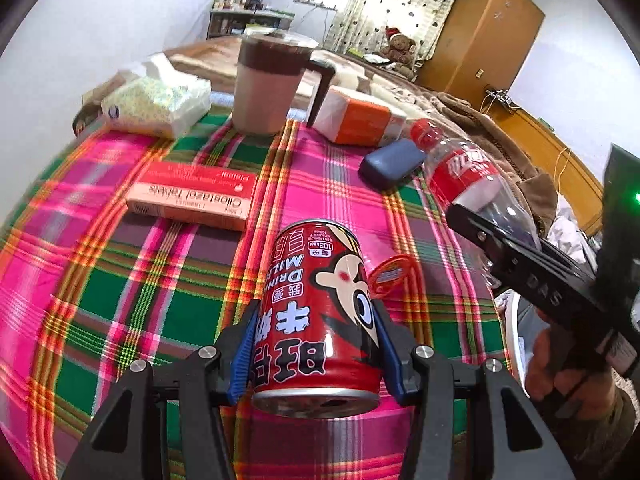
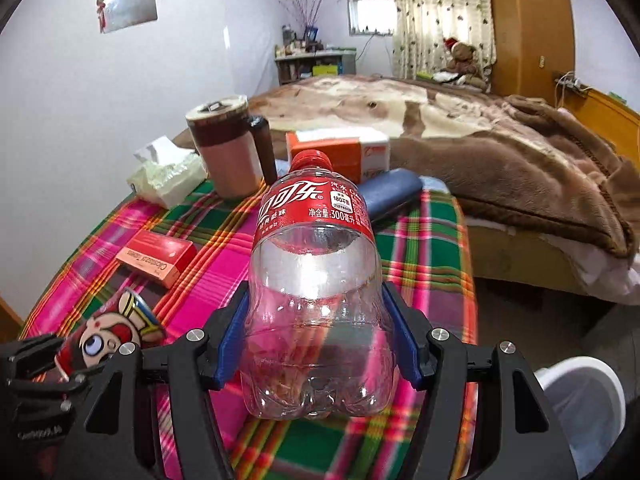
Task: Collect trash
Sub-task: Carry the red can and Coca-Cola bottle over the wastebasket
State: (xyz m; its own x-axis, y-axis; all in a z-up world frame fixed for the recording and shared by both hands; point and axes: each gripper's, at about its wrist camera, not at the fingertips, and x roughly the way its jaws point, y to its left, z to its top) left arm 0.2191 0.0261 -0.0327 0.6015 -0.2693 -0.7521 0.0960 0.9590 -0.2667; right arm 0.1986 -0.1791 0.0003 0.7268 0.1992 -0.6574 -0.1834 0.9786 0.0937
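My left gripper (image 1: 316,344) is shut on a red milk-drink can (image 1: 316,312). Its blue pads press both sides, and the can's opened top faces the camera above the plaid tablecloth (image 1: 120,280). My right gripper (image 2: 316,336) is shut on an empty clear cola bottle (image 2: 316,280) with a red label and cap, held by its lower body. In the left wrist view that bottle (image 1: 468,176) hangs at the right, tilted. The can (image 2: 104,340) shows at the lower left of the right wrist view. A small red round lid (image 1: 390,276) lies on the cloth beyond the can.
On the table stand a tissue pack (image 1: 156,104), a lidded brown mug (image 1: 272,84), an orange box (image 1: 360,116), a dark blue case (image 1: 392,162) and a red tablet box (image 1: 196,196). A white bin (image 2: 584,408) sits on the floor at the right, with a bed (image 2: 480,140) behind.
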